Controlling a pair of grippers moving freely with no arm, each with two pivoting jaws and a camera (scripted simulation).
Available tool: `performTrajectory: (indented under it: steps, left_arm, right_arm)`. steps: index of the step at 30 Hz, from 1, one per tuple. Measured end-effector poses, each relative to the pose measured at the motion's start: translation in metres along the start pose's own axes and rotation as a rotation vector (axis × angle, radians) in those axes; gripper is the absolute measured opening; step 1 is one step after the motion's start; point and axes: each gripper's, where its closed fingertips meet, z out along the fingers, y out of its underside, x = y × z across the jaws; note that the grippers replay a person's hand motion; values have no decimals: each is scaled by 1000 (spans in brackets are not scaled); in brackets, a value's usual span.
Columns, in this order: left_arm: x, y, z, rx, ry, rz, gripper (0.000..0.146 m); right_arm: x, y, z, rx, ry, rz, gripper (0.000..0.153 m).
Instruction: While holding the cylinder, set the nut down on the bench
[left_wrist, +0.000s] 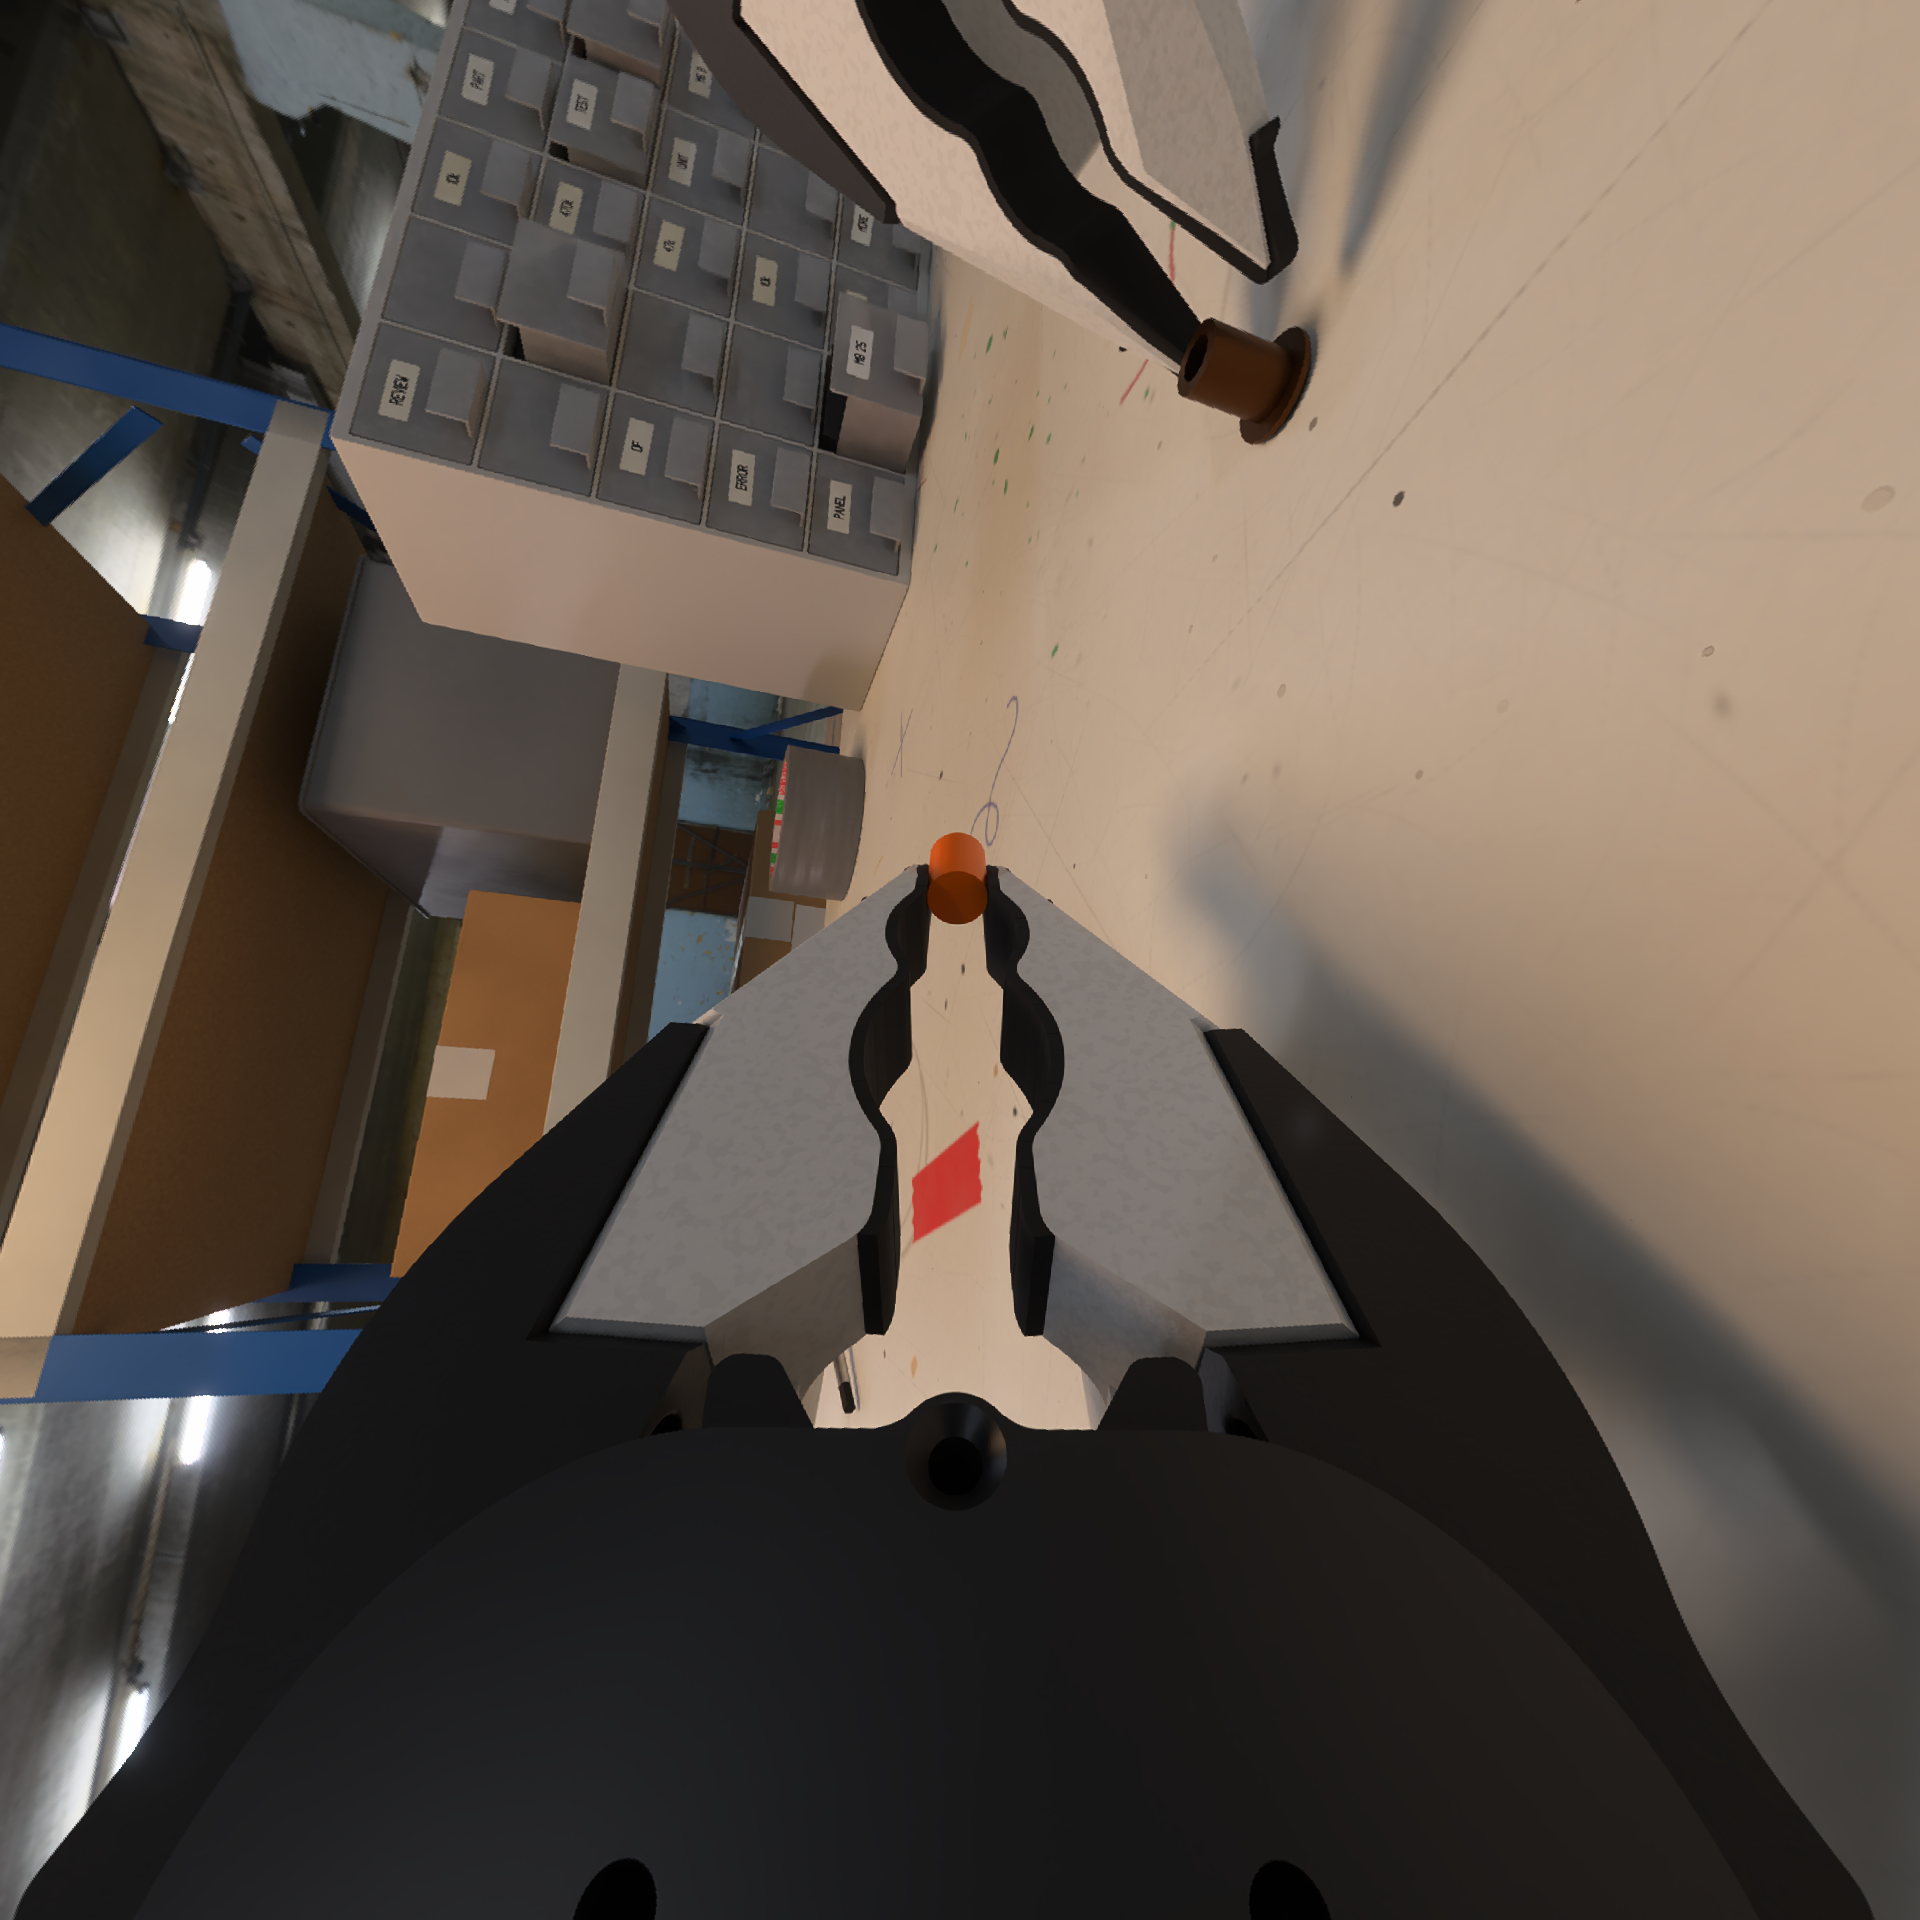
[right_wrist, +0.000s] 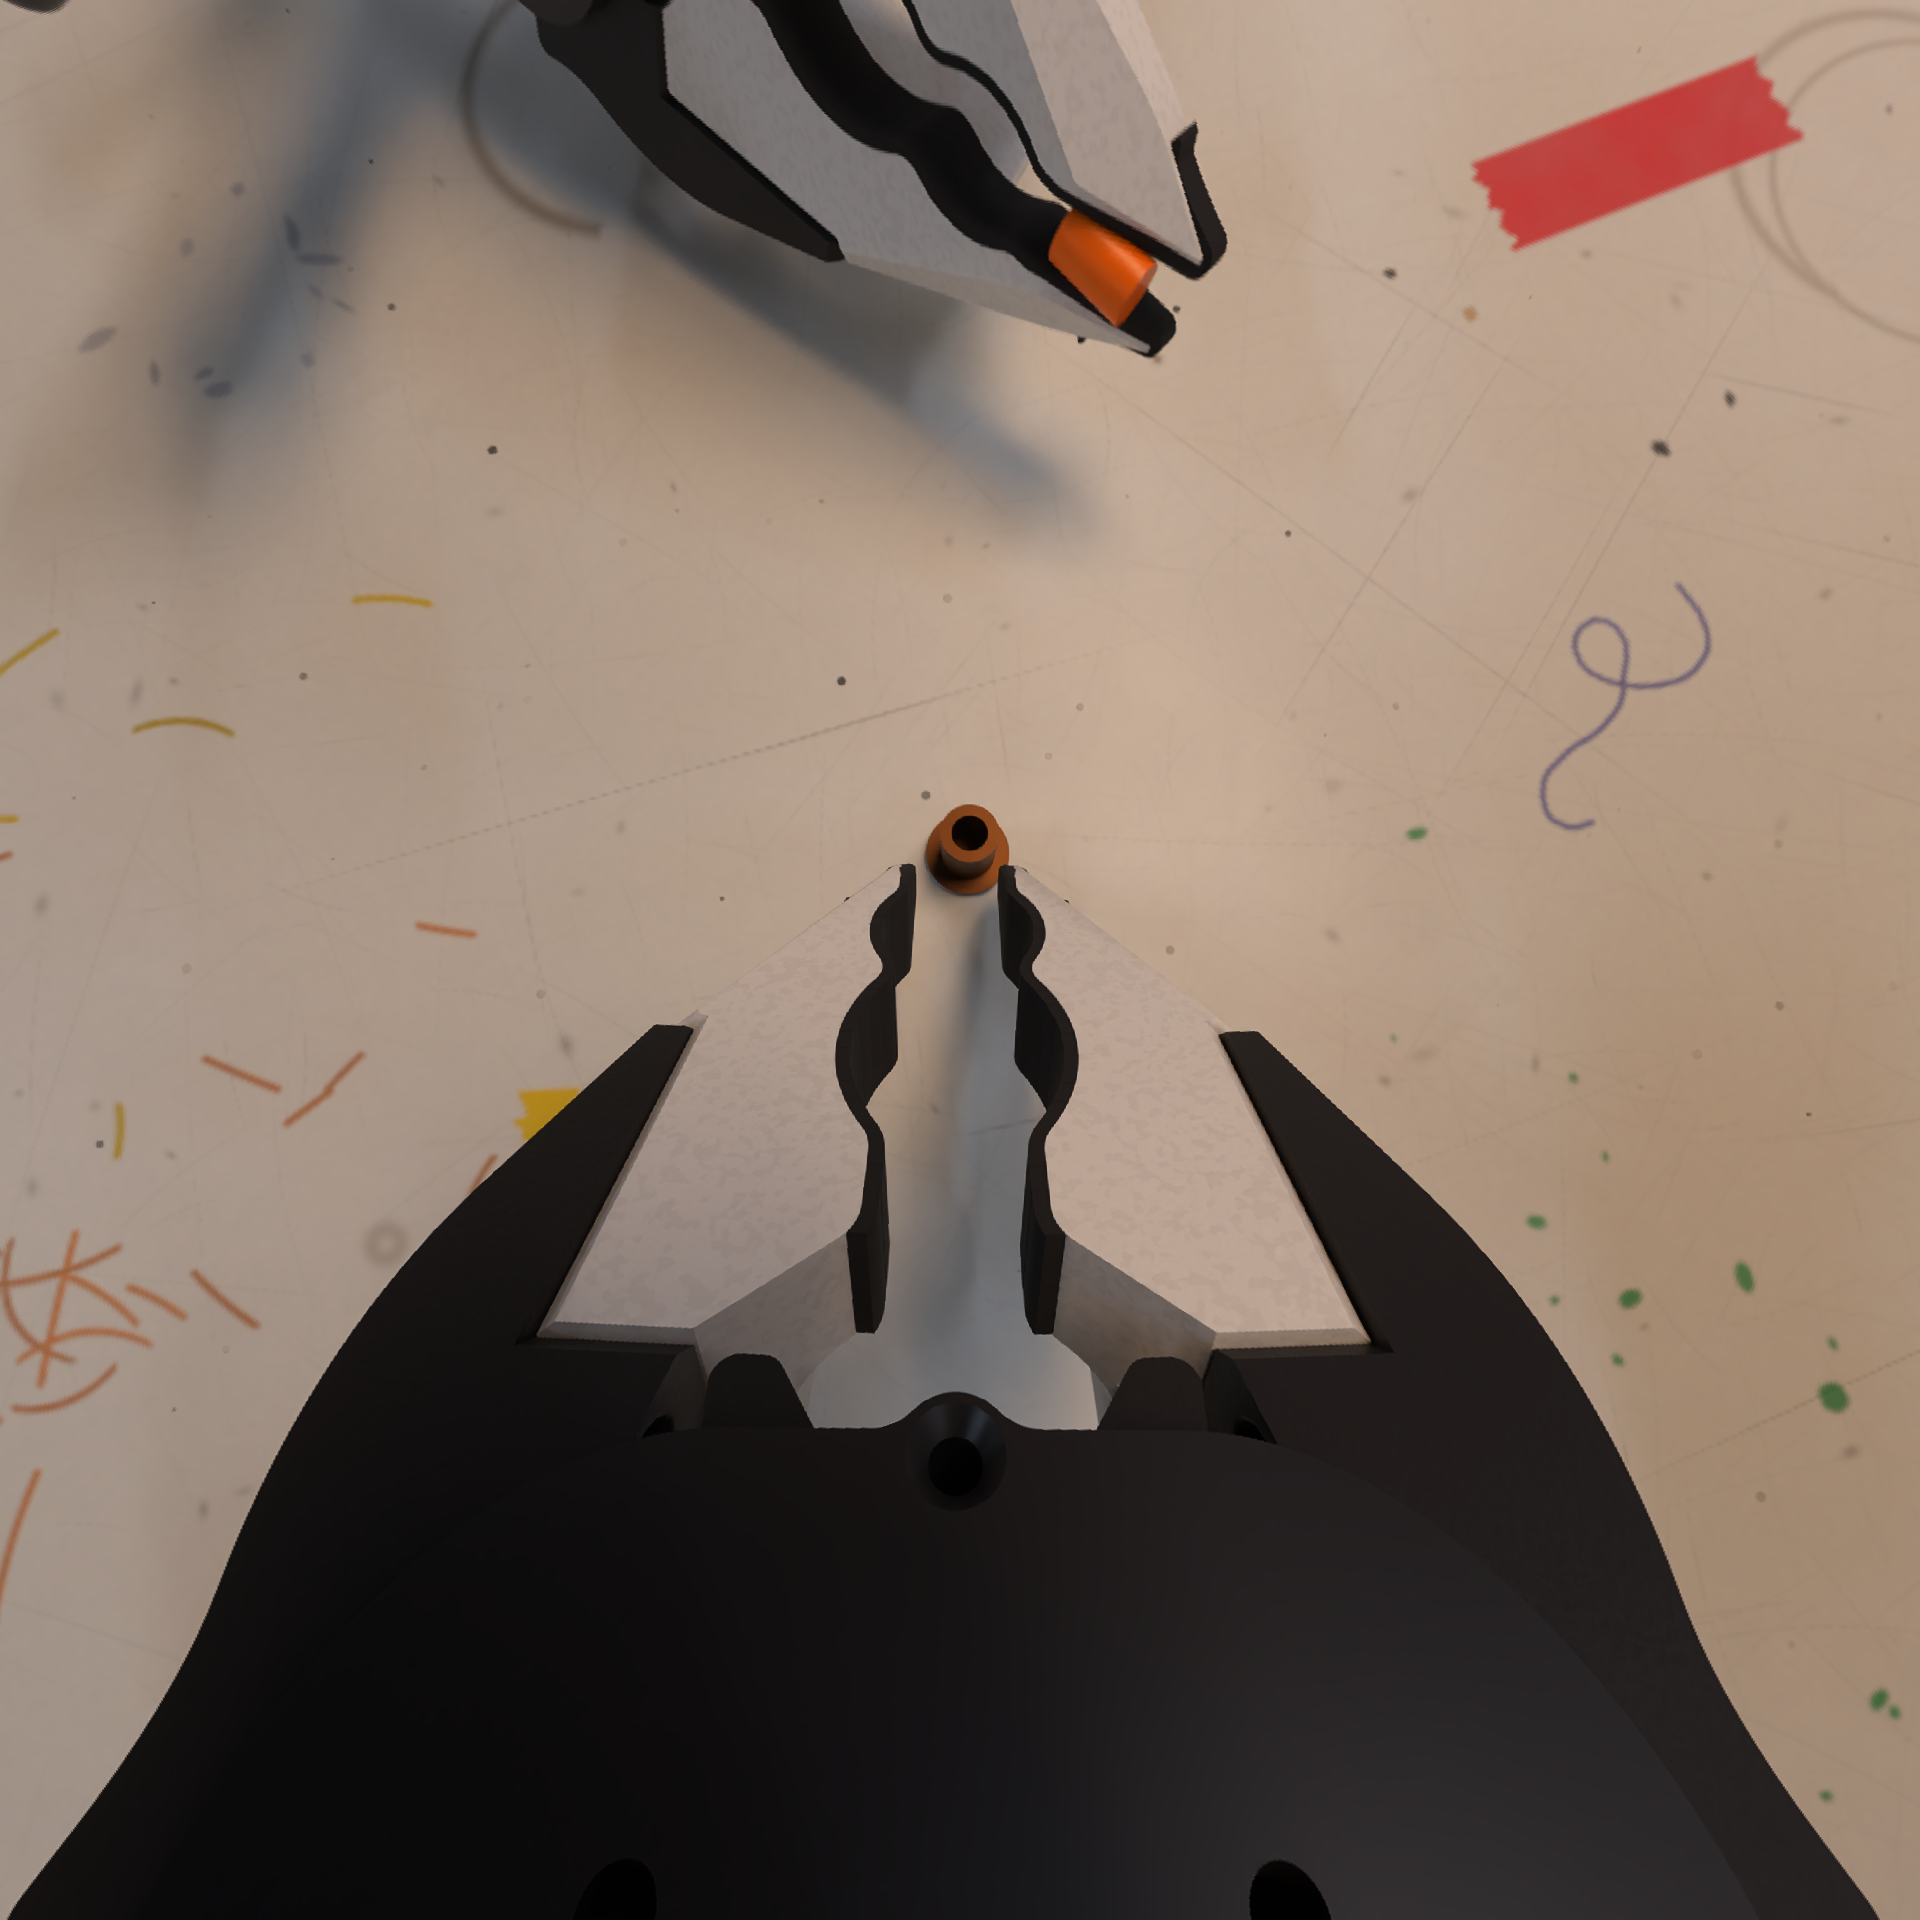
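My left gripper (left_wrist: 956, 883) is shut on a small orange cylinder (left_wrist: 956, 878) at its fingertips, held above the bench (left_wrist: 1558, 831). It also shows in the right wrist view (right_wrist: 1164, 301) with the cylinder (right_wrist: 1101, 265). A brown flanged nut (right_wrist: 966, 836) stands on its flange on the bench (right_wrist: 727, 623), hole up. My right gripper (right_wrist: 956, 878) points down at it, its jaws a little wider than the nut's sleeve, with a sliver of bench showing on the left side. In the left wrist view the nut (left_wrist: 1242, 379) sits at the right gripper's tips (left_wrist: 1169, 343).
A grey cabinet of small labelled drawers (left_wrist: 644, 343) stands on the bench behind the nut. A strip of red tape (right_wrist: 1636, 151) lies flat on the bench. A grey can (left_wrist: 821, 826) stands at the bench edge. Shelves with cardboard boxes (left_wrist: 488, 1091) lie beyond.
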Motion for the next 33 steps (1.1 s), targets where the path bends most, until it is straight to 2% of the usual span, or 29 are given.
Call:
performTrajectory:
  steps: [33]
  left_arm:
    - [1,1,0,-3,10,6,9]
  right_arm:
    - [3,3,4,52,-21,7,12]
